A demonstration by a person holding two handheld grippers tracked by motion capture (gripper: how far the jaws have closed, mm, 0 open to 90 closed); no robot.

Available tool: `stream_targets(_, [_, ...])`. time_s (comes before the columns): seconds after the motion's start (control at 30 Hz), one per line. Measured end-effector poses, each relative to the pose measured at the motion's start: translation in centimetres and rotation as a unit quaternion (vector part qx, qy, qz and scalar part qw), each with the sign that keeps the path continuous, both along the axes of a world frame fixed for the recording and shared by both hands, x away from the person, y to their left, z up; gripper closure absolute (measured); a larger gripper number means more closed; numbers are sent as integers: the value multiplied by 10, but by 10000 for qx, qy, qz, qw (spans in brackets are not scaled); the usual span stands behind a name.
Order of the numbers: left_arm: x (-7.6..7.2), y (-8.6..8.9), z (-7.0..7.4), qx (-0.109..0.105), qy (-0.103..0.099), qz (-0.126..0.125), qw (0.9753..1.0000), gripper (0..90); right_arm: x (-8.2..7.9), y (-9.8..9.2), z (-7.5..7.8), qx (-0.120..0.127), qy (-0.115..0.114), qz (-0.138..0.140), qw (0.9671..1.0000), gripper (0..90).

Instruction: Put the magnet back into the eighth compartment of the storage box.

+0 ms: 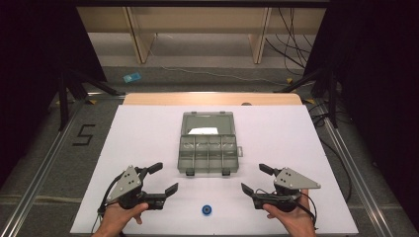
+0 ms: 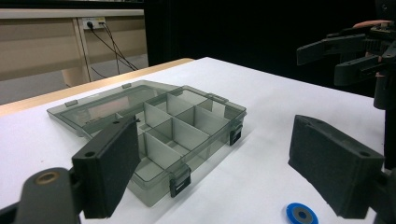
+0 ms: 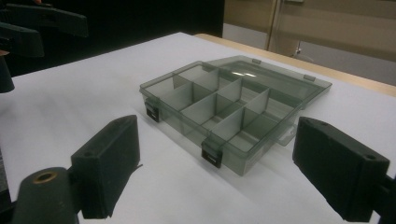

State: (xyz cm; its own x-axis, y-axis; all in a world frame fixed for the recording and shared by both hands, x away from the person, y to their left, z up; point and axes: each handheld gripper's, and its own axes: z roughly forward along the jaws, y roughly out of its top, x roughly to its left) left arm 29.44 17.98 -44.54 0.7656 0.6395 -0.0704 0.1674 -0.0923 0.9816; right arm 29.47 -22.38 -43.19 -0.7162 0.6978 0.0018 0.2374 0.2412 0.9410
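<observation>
A translucent grey compartment box (image 1: 209, 154) lies at the middle of the white table, its lid (image 1: 207, 123) folded flat away from me. Its several compartments look empty. A small blue ring (image 1: 207, 210) lies near the front edge, between my two grippers. My left gripper (image 1: 165, 177) stands open at front left, and my right gripper (image 1: 253, 177) stands open at front right, both short of the box. In the left gripper view the box (image 2: 187, 126) lies ahead between the wide jaws, with the blue ring (image 2: 302, 215) at lower right. The right gripper view has the box (image 3: 224, 107) ahead.
The white table sheet (image 1: 148, 133) ends at a wooden strip (image 1: 212, 98) on the far side. Black stands (image 1: 64, 94) and cables (image 1: 291, 49) are on the floor beyond. Metal rails (image 1: 44, 163) run along both sides. A small blue object (image 1: 132, 77) lies on the floor.
</observation>
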Motion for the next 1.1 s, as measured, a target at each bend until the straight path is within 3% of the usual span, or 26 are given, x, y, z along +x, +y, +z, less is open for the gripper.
stream_targets(0.07, [0,0,0,7,2,-7,10000,161,-1,1,0,34,144,65,9999,157])
stream_targets(0.17, [0,0,0,-1,3,-4,10000,161,-1,2,0,54,57,9,10000,157])
stream_targets(0.23, [0,0,0,1,3,-7,10000,161,-1,3,0,65,87,121,9999,157])
stream_targets(0.37, [0,0,0,4,9,-8,10000,161,-2,4,1,-47,109,176,9998,158])
stream_targets(0.43, [0,0,0,3,8,-8,10000,161,-1,4,2,-117,-10,168,9998,158])
stream_targets(0.63, [1,-1,-1,-49,-6,-37,10000,161,-2,7,2,-69,109,246,9996,157])
stream_targets(0.83, [1,-1,-1,-49,-4,-41,10000,161,-2,10,5,-264,-29,320,9991,158])
stream_targets(0.87, [0,-1,-1,9,20,-5,10000,161,-3,11,6,-274,121,392,9988,158])
stream_targets(0.9, [0,-1,-1,16,-2,-23,10000,161,-2,11,6,-289,13,376,9989,158])
stream_targets(1.1, [0,-1,-1,19,17,-10,10000,161,-5,22,6,-678,332,672,9949,167])
